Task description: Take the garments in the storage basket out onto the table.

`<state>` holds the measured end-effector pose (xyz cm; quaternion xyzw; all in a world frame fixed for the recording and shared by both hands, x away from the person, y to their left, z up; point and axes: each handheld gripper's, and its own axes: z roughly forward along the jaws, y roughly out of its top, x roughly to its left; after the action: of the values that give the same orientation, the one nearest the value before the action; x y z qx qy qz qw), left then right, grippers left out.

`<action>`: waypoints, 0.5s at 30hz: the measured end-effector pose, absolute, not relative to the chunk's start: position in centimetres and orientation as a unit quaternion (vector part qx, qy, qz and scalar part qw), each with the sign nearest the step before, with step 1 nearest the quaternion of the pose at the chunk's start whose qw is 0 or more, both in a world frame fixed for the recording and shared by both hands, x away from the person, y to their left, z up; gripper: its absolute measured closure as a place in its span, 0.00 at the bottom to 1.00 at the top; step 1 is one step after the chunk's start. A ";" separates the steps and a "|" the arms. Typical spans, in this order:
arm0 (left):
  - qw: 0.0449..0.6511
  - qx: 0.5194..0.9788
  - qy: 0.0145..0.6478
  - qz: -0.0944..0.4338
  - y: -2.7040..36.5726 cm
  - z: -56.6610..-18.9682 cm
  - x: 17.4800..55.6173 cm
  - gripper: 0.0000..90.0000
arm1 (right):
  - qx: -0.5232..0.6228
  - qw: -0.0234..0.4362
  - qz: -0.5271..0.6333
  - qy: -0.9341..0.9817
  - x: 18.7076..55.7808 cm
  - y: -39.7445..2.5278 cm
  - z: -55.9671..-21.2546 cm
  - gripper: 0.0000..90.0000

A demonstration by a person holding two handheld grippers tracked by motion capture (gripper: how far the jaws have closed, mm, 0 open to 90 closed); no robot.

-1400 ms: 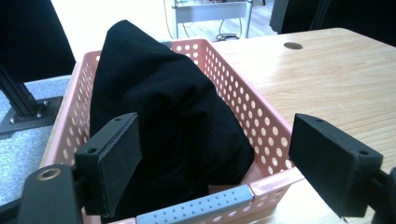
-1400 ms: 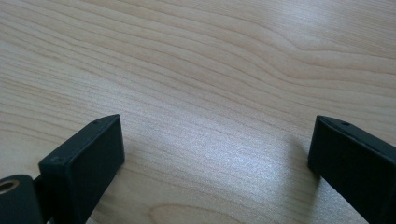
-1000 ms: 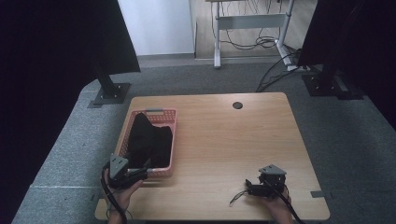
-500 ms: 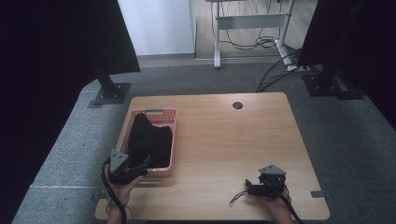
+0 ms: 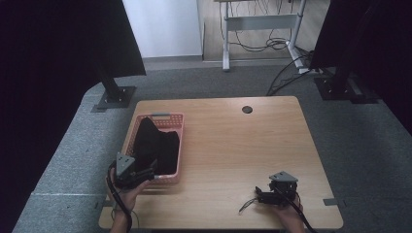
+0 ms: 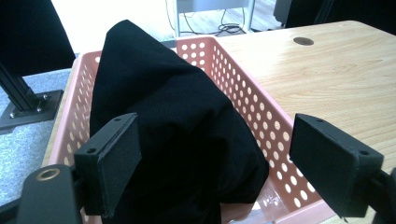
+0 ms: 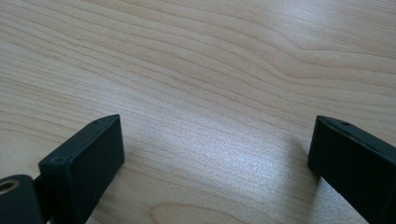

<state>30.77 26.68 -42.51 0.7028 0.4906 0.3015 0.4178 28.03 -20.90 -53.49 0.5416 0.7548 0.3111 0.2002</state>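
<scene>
From the high view, a pink basket sits on the left part of the wooden desk, with a black cloth heaped inside it. The left gripper is at the basket's near end, held in a hand, its tip over the near edge of the cloth. The right gripper rests low near the desk's front right, well apart from the basket and pointing left over bare wood. A round dark hole marks the far side of the desk.

The left gripper view gives what the overhead cannot: the left gripper has its jaws spread wide, one on each side of the cloth's near bulge, clamping nothing. The cloth rises in a peak above the basket's perforated wall, and the left jaw stands inside the basket line while the right jaw is out over the rim and the desk.

The right gripper view shows the right gripper also wide open, empty, with wood grain between the jaws and their shadows just beneath, so it is close to the surface.
</scene>
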 end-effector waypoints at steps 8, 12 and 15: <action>0.414 0.706 0.489 0.302 26.5 -42.5 31.1 0.18 | 0.542 0.200 0.311 0.755 28.0 -20.9 -53.5 0.04; 0.413 0.707 0.488 0.301 26.3 -42.4 31.3 0.18 | 0.542 0.200 0.311 0.755 28.0 -20.9 -53.5 0.04; 0.411 0.708 0.488 0.302 26.2 -42.4 31.5 0.18 | 0.542 0.200 0.311 0.755 28.0 -20.9 -53.5 0.04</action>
<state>31.53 26.24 -42.37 0.7084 0.4880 0.3023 0.4107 28.03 -20.90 -53.49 0.5416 0.7549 0.3110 0.2002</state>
